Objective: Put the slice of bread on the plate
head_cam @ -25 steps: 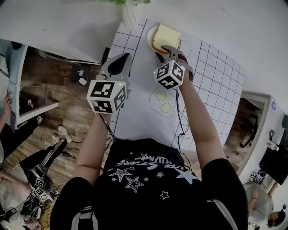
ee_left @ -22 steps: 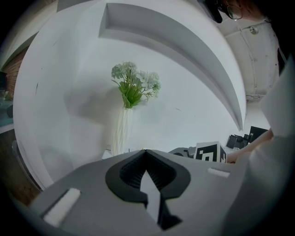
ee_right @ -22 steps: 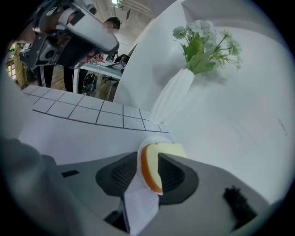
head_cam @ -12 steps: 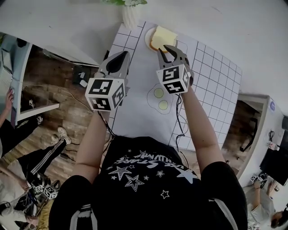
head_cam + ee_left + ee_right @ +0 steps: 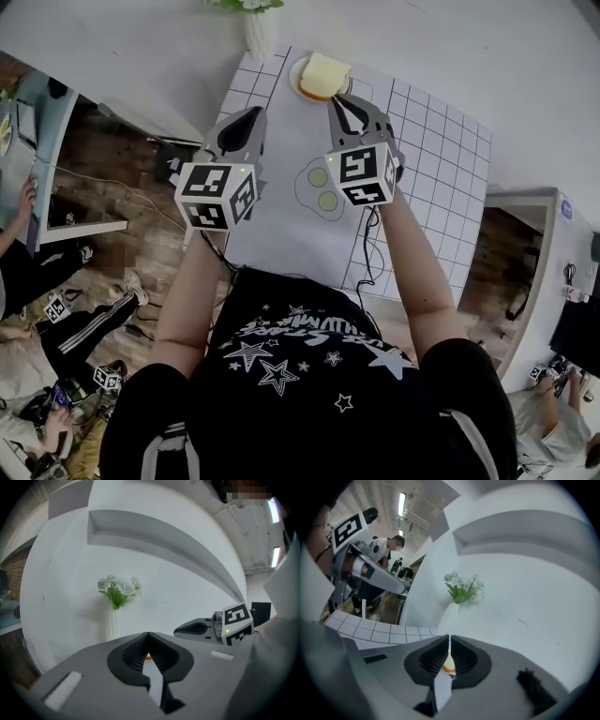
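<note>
Our right gripper [image 5: 340,103] has just been closing, empty, jaws now together, as on our left gripper [image 5: 253,114]. Swinging forward, we could knock the bread [image 5: 324,72] just ahead off its plate [image 5: 300,88].

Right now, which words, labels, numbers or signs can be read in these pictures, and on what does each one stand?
Black shirt: curved white print above stars, too warped and small to read.
Left cube and right cube: black-and-white square markers, no words.
Round blue sticker at the right edge: too small to read.
No other text shows.
</note>
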Motion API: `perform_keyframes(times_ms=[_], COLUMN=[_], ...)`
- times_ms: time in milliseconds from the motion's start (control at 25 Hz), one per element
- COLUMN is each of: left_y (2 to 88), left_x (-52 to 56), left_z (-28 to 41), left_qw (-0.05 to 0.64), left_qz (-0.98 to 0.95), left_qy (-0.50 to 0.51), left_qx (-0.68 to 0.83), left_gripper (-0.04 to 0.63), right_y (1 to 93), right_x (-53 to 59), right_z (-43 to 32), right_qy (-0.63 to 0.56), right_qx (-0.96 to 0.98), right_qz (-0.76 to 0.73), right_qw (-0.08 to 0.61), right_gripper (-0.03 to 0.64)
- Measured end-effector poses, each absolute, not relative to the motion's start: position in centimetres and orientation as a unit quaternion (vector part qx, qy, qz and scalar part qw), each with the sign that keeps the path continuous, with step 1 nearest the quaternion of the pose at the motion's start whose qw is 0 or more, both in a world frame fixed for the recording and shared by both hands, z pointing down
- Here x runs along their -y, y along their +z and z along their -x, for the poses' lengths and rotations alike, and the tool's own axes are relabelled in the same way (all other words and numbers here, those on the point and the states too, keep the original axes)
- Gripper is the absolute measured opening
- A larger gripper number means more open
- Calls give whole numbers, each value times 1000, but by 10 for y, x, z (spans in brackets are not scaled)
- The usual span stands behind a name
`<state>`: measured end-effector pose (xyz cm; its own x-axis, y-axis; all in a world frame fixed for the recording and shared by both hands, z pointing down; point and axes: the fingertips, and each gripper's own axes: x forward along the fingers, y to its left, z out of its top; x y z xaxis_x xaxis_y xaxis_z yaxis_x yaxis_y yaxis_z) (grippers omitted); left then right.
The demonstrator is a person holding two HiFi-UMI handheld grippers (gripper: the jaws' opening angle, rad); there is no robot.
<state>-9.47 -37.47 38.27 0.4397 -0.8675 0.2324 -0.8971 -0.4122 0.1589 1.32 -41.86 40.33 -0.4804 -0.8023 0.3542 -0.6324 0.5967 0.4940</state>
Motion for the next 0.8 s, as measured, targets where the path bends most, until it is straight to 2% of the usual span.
perform_keyframes(times_ms=[160, 560, 800], left_y=[376, 357, 351], left_x=[349, 289, 254], left_z=[80, 30, -3], left_qw=[128, 108, 101], left_qz=[-838, -842, -840], left_qy=[54, 46, 44], left_qx=[528, 526, 532], left_gripper=[9, 9, 9], right_y=[398, 371, 364], right_x=[379, 297, 262], right_z=[-16, -56, -89], right_qy=[-187, -148, -149], right_qx=[847, 874, 879], right_qz=[-403, -403, -400], right_qw=[293, 228, 212], right_gripper=[14, 14, 14])
